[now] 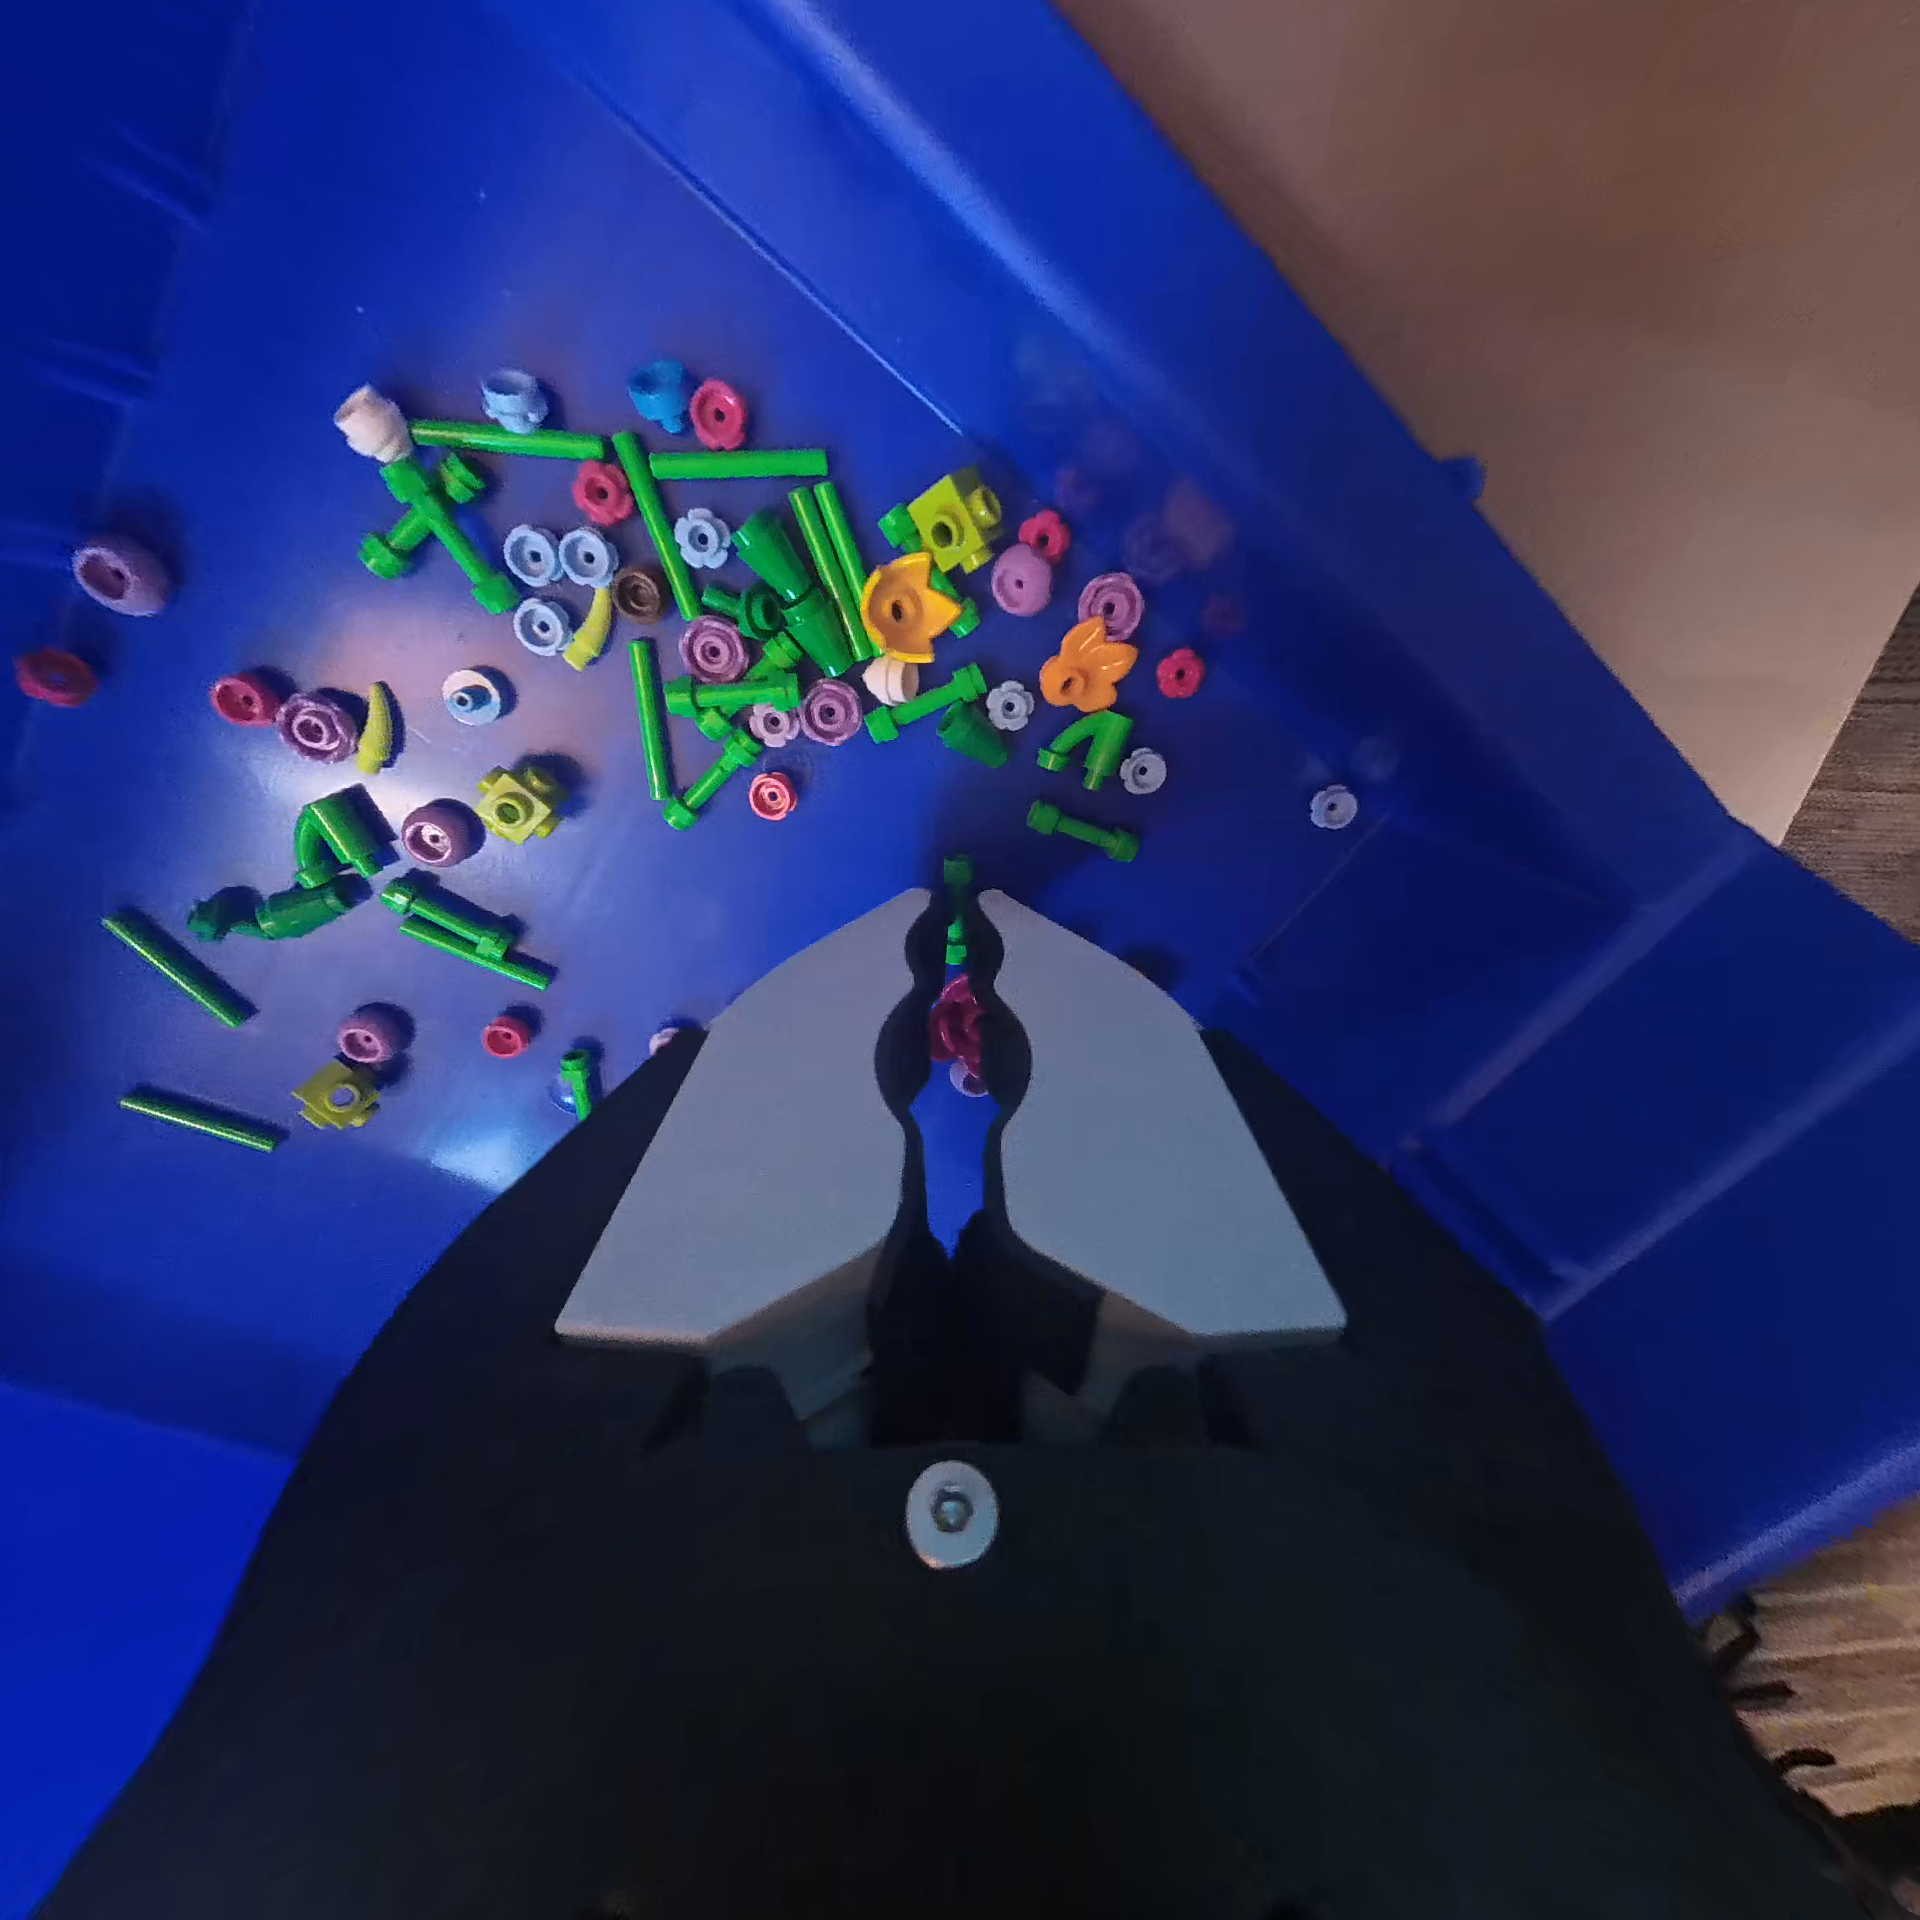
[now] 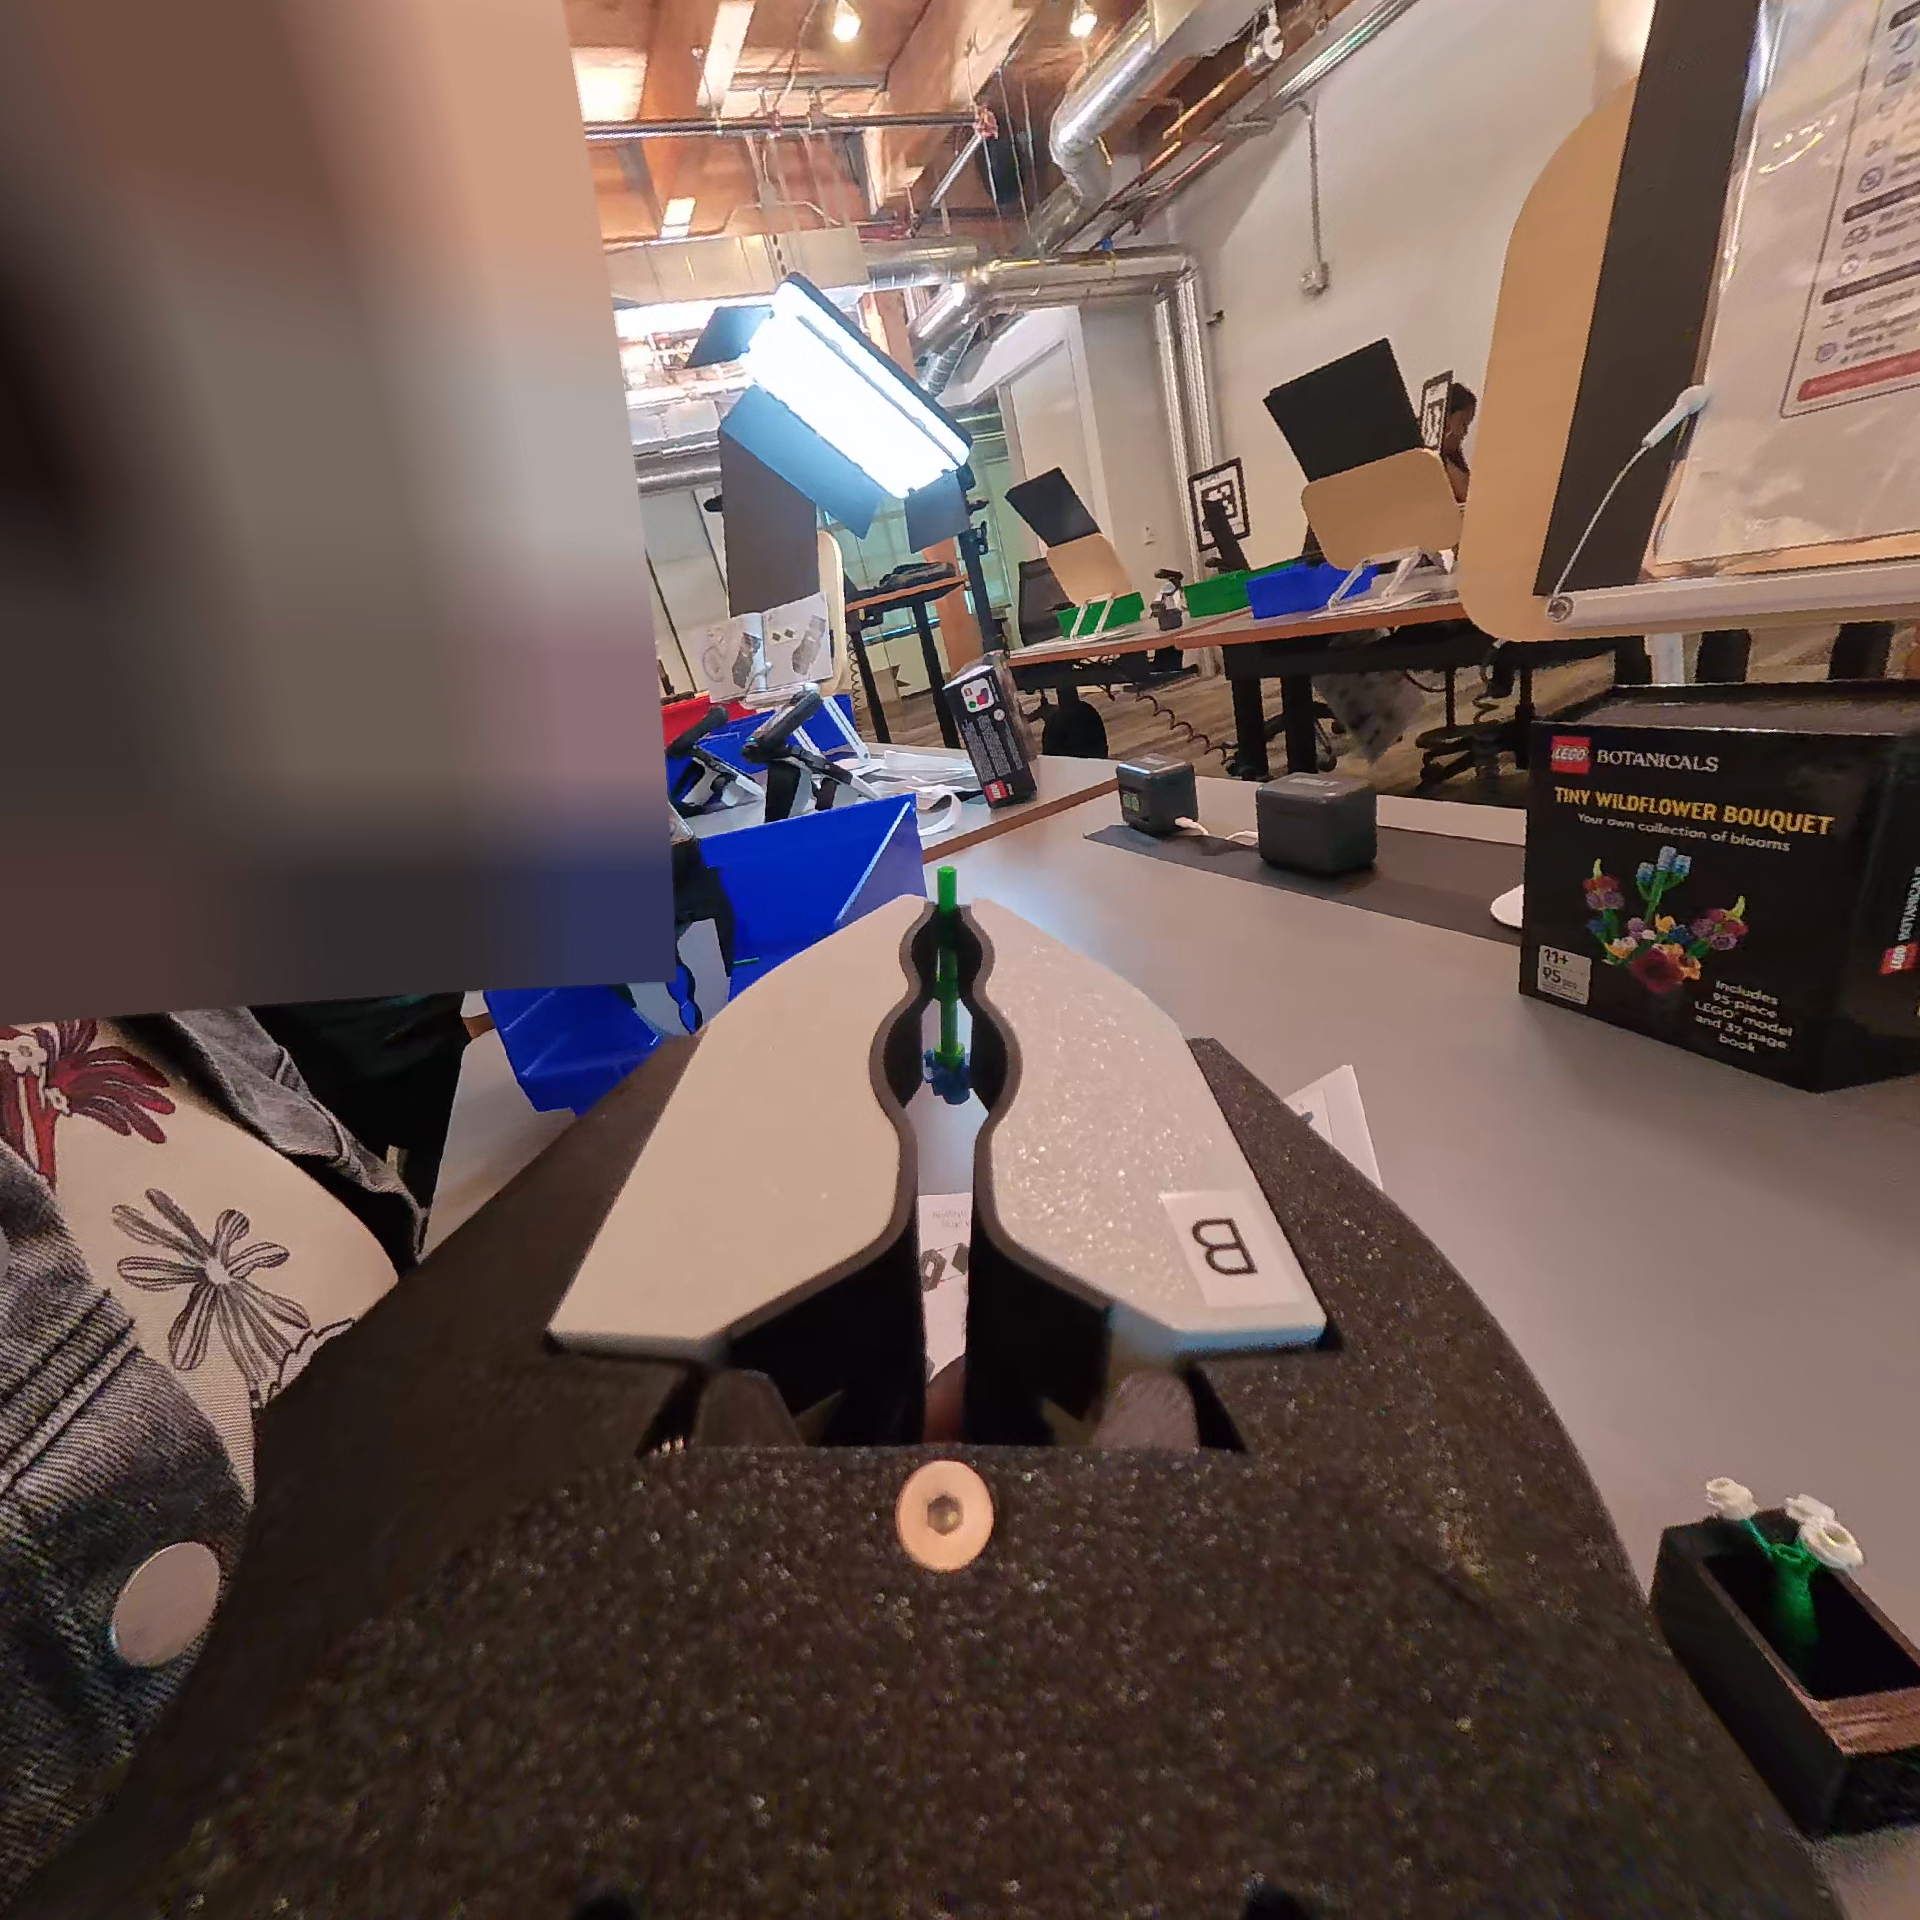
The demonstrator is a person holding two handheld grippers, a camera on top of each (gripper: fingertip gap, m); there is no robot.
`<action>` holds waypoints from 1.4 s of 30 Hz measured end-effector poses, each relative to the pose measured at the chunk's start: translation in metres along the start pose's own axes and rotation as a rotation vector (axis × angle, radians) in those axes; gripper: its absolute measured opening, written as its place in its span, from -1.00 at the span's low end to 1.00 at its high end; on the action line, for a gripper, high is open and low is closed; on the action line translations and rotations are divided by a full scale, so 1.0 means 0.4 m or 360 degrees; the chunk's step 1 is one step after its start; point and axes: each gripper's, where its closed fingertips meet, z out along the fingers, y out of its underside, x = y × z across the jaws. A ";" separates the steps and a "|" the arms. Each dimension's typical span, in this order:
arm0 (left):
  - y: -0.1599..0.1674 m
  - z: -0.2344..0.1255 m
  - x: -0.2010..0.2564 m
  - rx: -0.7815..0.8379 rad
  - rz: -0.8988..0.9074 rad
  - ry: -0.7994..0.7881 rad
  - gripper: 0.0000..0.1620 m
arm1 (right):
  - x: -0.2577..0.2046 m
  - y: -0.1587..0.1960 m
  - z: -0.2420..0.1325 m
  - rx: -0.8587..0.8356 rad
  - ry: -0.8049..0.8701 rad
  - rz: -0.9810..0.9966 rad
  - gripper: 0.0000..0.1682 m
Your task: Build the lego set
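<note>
In the left wrist view my left gripper (image 1: 957,902) is shut on a thin green stem piece (image 1: 956,914) with a dark red flower piece (image 1: 954,1018) on its lower end, held above the blue bin's floor (image 1: 1351,1039). Many loose green stems, flower and leaf pieces (image 1: 727,623) lie scattered in the bin. In the right wrist view my right gripper (image 2: 948,914) is shut on a green stem (image 2: 947,966) with a small blue piece (image 2: 943,1075) at its base, held upright above the grey table (image 2: 1455,1195).
A black holder (image 2: 1756,1704) with a green stem and white flowers (image 2: 1787,1538) stands at the lower right. The black set box (image 2: 1714,894) stands at the right. A blue bin (image 2: 790,904) is at the left, and a person's sleeve (image 2: 156,1299) is close by. My hands' fingertips stand some 45 centimetres from each other.
</note>
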 end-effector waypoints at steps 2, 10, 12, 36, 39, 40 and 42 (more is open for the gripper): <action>0.007 -0.003 -0.008 -0.0027 -0.0028 -0.0046 -0.96 | 0.001 0.001 -0.005 0.0002 0.0006 0.0009 -0.97; -0.146 -0.203 -0.058 0.0587 -0.0257 -0.0448 -0.96 | -0.011 -0.024 -0.031 0.0041 0.0000 -0.0014 -0.97; -0.250 -0.257 -0.025 0.0792 -0.0235 -0.0483 -0.96 | -0.022 -0.035 -0.040 0.0074 -0.0021 -0.0011 -0.97; -1.065 0.093 0.223 0.0993 -0.0282 0.0298 -0.86 | -0.064 -0.012 -0.299 0.0119 -0.0071 0.0016 -0.96; -1.068 0.056 0.209 0.1138 -0.0268 0.0246 -0.77 | -0.061 0.007 -0.296 0.0178 -0.0077 0.0174 -0.96; -1.072 0.032 0.200 0.1244 -0.0270 0.0213 -0.76 | -0.059 0.012 -0.292 0.0209 -0.0076 0.0241 -0.97; -1.089 -0.039 0.187 0.1550 -0.0275 0.0150 -0.73 | -0.057 0.019 -0.283 0.0272 -0.0091 0.0361 -0.97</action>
